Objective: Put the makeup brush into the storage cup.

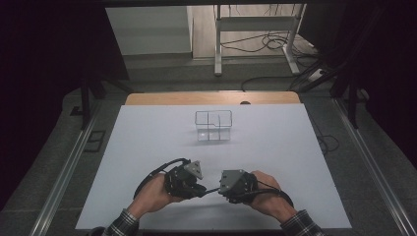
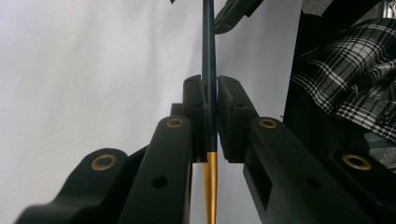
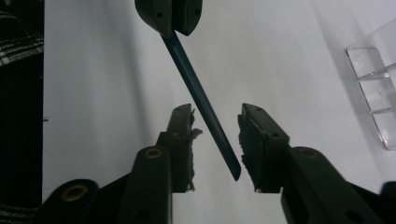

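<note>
One dark blue pen [image 3: 201, 100] with a gold end [image 2: 211, 186] spans the gap between the two grippers, near the front edge of the white surface [image 1: 147, 137], about midway between its left and right edges. The left gripper [image 1: 199, 188] clamps the pen's barrel tight between its pads. The pen's free end reaches between the pads of the right gripper [image 3: 215, 121], whose jaws stand partly open on either side of it, with a gap on each side, not pressing on it. Both hands rest low over the surface. Well beyond them, toward the far edge, a clear divided box [image 1: 213, 125] stands alone, with wide bare surface on every side and out to both far corners.
</note>
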The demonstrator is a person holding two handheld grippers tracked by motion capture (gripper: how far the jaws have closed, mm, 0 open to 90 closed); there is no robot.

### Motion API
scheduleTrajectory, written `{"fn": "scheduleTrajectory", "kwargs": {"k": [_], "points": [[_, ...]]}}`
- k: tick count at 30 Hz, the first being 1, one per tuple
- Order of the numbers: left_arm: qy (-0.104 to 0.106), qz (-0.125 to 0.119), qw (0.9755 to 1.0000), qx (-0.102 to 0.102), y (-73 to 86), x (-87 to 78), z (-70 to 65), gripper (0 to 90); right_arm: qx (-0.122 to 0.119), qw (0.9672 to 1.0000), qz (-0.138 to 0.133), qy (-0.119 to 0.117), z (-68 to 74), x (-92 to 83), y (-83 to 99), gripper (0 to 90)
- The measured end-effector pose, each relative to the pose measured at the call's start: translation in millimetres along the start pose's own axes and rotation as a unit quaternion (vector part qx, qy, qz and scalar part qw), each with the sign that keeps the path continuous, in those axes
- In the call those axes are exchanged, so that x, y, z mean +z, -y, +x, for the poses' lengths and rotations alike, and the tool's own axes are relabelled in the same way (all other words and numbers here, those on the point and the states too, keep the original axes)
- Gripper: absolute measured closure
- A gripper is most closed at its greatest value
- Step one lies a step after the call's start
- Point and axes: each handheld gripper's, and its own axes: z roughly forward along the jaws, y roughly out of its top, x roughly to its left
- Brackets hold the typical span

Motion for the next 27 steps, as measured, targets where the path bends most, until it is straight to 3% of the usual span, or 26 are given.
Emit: {"fn": "scheduleTrajectory", "kwargs": {"k": [6, 9, 10, 12, 14, 21, 27], "points": [[0.001, -0.003, 1.0000, 0.003, -1.0, -0.8, -0.1, 83.4, -0.013, 0.9999, 0.001, -0.011, 1.3, 0.5, -0.1, 76.3], [-0.018, -0.027, 0.9994, -0.011, 0.7, -6.2, 3.4, 80.5, -0.022, 0.9993, 0.004, -0.029, 3.3, 1.6, 0.8, 83.7], [-0.019, -0.036, 0.9990, -0.016, 1.5, -9.0, 4.9, 79.6, -0.020, 0.9992, 0.000, -0.035, 4.1, 1.8, 0.9, 84.5], [-0.044, -0.054, 0.9972, -0.025, 3.1, -14.9, 5.2, 74.8, -0.011, 0.9994, 0.001, -0.034, 3.2, 1.2, 0.7, 84.7], [-0.054, -0.067, 0.9958, -0.030, 5.1, -20.2, 6.9, 67.9, 0.002, 0.9994, 0.001, -0.034, 2.0, 0.7, 2.2, 84.7], [-0.104, -0.120, 0.9853, -0.065, 13.6, -35.2, 9.4, 39.3, 0.043, 0.9984, -0.005, -0.036, -3.3, -3.0, 8.7, 84.8], [-0.120, -0.158, 0.9753, -0.096, 22.9, -49.8, 11.8, 24.6, 0.067, 0.9974, -0.004, -0.025, -6.4, -6.0, 14.2, 84.8]]}}
